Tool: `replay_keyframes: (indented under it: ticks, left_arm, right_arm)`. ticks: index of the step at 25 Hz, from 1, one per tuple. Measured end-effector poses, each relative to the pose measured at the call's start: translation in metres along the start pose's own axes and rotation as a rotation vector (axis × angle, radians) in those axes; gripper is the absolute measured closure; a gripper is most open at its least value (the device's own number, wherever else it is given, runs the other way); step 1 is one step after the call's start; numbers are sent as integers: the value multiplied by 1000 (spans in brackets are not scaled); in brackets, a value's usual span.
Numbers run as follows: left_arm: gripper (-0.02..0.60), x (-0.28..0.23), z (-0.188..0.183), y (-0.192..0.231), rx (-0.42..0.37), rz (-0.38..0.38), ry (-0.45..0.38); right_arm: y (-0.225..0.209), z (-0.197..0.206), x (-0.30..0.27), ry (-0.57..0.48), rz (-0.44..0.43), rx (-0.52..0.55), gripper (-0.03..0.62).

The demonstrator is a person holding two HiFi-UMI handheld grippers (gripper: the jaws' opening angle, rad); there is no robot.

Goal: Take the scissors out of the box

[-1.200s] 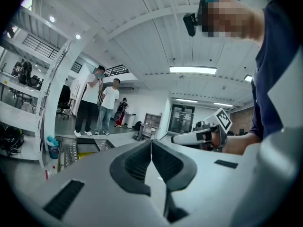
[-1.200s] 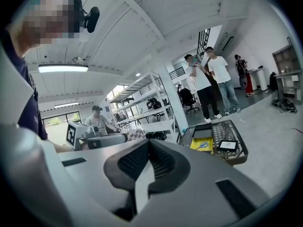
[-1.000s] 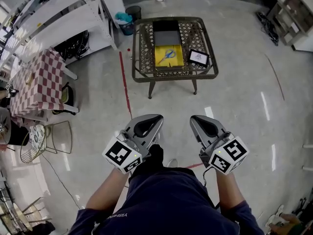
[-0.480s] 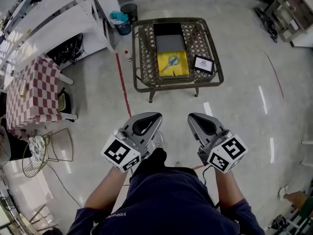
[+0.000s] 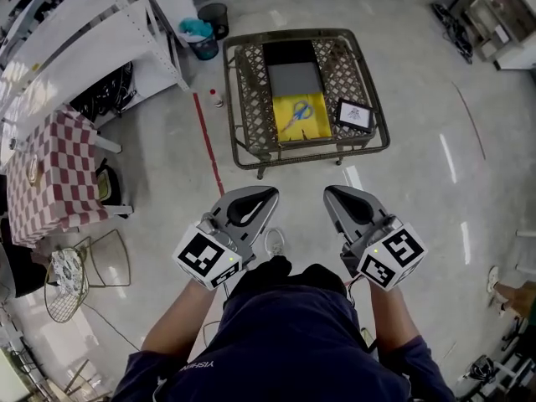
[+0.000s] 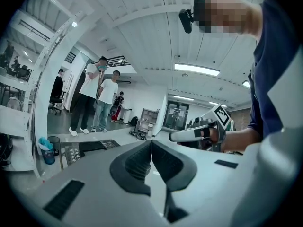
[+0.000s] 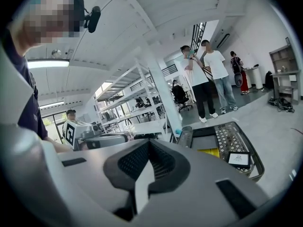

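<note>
Blue-handled scissors (image 5: pixel 295 113) lie in an open yellow box (image 5: pixel 311 125) on a low mesh-topped table (image 5: pixel 247 99), with the box's grey lid (image 5: pixel 294 79) flipped back behind it. Both grippers hang side by side over bare floor, well short of the table's near edge. My left gripper (image 5: pixel 270 193) is shut with nothing in it, its pads (image 6: pixel 142 160) meeting at the tip. My right gripper (image 5: pixel 330 193) is likewise shut and empty. In the right gripper view the table (image 7: pixel 246 174) and yellow box (image 7: pixel 208 152) show ahead to the right.
A small framed card (image 5: pixel 355 115) lies on the table right of the box. White shelving (image 5: pixel 84 40), a checkered table (image 5: pixel 50 166) and a wire chair (image 5: pixel 71 270) stand left. A bin (image 5: pixel 205 32), a bottle (image 5: pixel 217 97) and a red floor line (image 5: pixel 208 141) lie near the table. Two people (image 6: pixel 94 98) stand beyond.
The table with the box has drawn nearer and lower in the head view as the person walks toward it. Both grippers stay shut, held the same way in front of the body.
</note>
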State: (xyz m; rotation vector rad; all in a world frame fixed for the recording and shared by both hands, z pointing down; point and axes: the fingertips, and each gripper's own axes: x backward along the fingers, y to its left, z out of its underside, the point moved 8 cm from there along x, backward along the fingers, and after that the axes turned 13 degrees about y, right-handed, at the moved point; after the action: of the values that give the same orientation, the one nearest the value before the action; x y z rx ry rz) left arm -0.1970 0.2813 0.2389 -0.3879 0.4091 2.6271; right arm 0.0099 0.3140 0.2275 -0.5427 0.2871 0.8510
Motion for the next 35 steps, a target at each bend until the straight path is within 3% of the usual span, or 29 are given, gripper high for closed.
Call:
replay_keyframes:
  ticks: [16, 35]
  left_arm:
    - [557, -38, -11, 53, 17, 6, 36]
    - [555, -162, -14, 136, 54, -107, 140]
  right_arm:
    - [-46, -27, -36, 9, 8, -20, 580]
    - [-183, -73, -93, 103, -105, 0, 580]
